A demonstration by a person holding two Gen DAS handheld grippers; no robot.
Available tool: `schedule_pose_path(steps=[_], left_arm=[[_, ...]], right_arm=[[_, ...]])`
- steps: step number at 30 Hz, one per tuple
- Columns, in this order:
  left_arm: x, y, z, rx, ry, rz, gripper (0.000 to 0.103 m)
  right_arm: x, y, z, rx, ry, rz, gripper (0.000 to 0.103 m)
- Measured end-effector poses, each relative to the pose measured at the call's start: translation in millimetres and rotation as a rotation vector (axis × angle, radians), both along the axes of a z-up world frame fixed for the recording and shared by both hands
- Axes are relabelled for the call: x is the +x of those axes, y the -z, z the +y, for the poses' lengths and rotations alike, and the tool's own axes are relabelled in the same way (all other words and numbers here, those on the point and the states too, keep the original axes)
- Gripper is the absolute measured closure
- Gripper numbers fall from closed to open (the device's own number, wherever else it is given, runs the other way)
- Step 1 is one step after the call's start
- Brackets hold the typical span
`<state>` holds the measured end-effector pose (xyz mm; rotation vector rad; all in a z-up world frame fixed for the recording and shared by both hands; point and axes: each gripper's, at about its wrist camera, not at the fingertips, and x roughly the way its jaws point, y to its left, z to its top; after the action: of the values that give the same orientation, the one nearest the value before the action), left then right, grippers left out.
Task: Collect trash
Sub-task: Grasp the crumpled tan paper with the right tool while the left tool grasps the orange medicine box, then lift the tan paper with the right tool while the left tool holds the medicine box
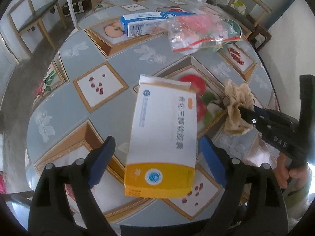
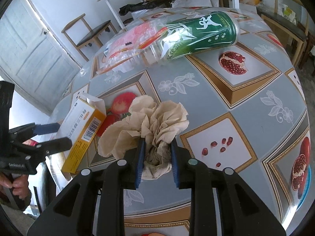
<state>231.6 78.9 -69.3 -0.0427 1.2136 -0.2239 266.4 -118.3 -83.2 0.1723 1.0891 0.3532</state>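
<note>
Right gripper [image 2: 157, 158] clamped on crumpled tissue [image 2: 155, 118], tissue's lower part hidden between pads. Left gripper [image 1: 155, 157] jaws apart around yellow-and-white box [image 1: 163, 137], contact unclear. Green can [image 2: 202, 35] half behind plastic bag [image 2: 133, 39] on table [image 2: 216, 102].

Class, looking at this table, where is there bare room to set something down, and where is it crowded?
Bare cloth lies between the yellow box and the blue box, and right of the crumpled tissue. It is crowded where the plastic bag overlaps the green can.
</note>
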Motion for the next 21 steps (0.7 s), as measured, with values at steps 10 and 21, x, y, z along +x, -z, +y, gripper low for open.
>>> schedule_pose_path(steps=[10, 21], left_arm=[[18, 9, -18, 0.041, 0.043, -0.011, 0.019], [16, 14, -15, 0.033, 0.034, -0.015, 0.031]], right_arm=[[-9, -11, -4, 0.017, -0.022, -0.027, 0.057], [-9, -19, 11, 0.019, -0.060, -0.036, 0.037]])
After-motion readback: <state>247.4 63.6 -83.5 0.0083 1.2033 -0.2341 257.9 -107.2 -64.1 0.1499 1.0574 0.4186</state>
